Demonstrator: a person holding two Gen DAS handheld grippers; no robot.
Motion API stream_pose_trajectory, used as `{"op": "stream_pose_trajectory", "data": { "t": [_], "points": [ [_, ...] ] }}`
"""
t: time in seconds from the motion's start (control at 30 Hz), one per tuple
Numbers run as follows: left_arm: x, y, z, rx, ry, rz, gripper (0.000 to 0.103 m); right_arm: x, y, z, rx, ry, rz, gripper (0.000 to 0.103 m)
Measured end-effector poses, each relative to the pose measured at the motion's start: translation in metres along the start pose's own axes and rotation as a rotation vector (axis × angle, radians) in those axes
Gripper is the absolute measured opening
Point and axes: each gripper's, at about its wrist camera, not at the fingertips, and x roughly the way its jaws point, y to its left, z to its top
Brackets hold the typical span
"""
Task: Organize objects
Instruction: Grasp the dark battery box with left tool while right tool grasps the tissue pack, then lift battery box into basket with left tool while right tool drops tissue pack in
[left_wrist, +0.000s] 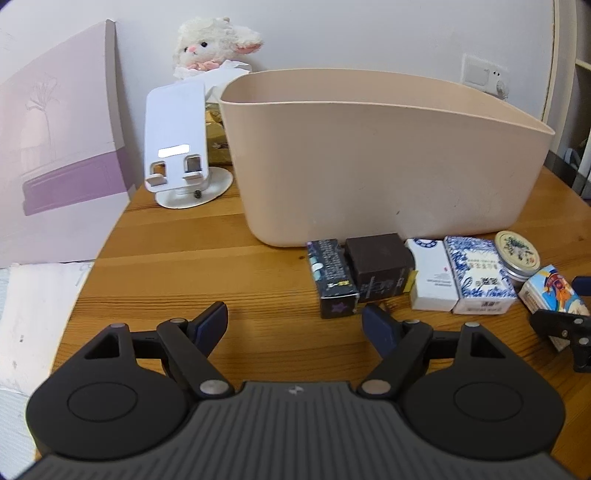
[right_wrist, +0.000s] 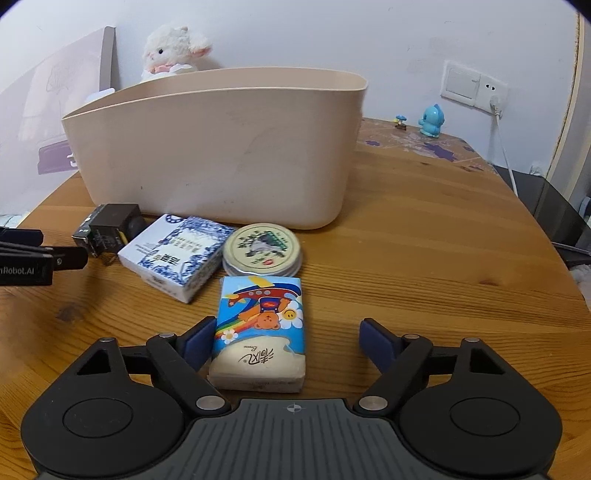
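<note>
Right gripper (right_wrist: 286, 341) low over counter (right_wrist: 424, 258), jaws spread wide around tissue pack (right_wrist: 260, 332), left pad touching its edge. Left gripper (left_wrist: 295, 325) likewise agape, gripping nothing, near black box (left_wrist: 334, 282). Beige bin (left_wrist: 388, 158) just behind row of small boxes.

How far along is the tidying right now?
Barely started. All the small items, from the black box to the round tin, sit on the table outside the beige bin. The open right gripper straddles the cartoon tissue pack; the left gripper is empty.

Spread tongs (right_wrist: 288, 341) straddle, perhaps touching, tissue pack (right_wrist: 260, 332).
</note>
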Motion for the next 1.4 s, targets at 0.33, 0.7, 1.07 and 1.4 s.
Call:
{"op": "stream_pose_trajectory", "data": {
  "t": [0.33, 0.7, 1.07, 1.4],
  "points": [
    [0.014, 0.003, 0.000, -0.045, -0.011, 0.035, 0.077, -0.001, -0.001, -0.004, -0.011, -0.022, 0.014, 0.079],
    [0.019, 0.000, 0.006, 0.028, -0.040, -0.015, 0.037, -0.004, -0.002, -0.003, -0.012, -0.028, 0.025, 0.046],
    [0.000, -0.008, 0.005, 0.052, -0.035, -0.064, 0.025, -0.014, -0.007, -0.001, 0.010, -0.009, 0.051, 0.042],
    [-0.054, 0.001, 0.010, 0.034, -0.106, -0.056, 0.024, -0.053, -0.011, 0.011, -0.002, -0.088, 0.076, 0.042]
  ]
}}
